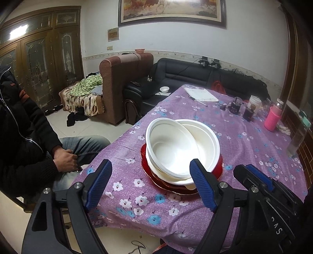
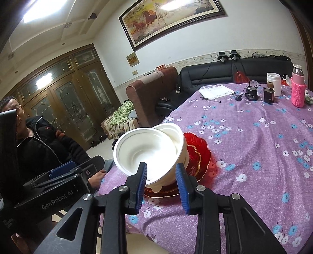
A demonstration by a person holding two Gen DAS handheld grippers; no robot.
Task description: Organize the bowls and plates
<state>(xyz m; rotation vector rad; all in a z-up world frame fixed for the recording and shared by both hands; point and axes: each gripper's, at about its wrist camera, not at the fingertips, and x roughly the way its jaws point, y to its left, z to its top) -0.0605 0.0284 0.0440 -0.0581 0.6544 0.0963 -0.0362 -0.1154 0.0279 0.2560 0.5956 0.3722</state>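
White bowls [image 1: 182, 150] nested, tilted, on red plates [image 1: 217, 168] near surface [image 1: 254, 148] left edge. Left tool [image 1: 150, 185] spread, empty, short of stack. Right tool [image 2: 161, 175] spread around front bowl [image 2: 144, 152] rim, not pinching.

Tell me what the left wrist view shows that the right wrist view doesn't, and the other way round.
Only the left wrist view shows a small white bowl on the black sofa and the seated man's hands in his lap. Only the right wrist view shows the man's face and the ceiling light. Both show the nested white bowls tilted on the red plates, the pink bottle, the notebook, and each other's claw: left claw open, right claw open around the near bowl's rim.
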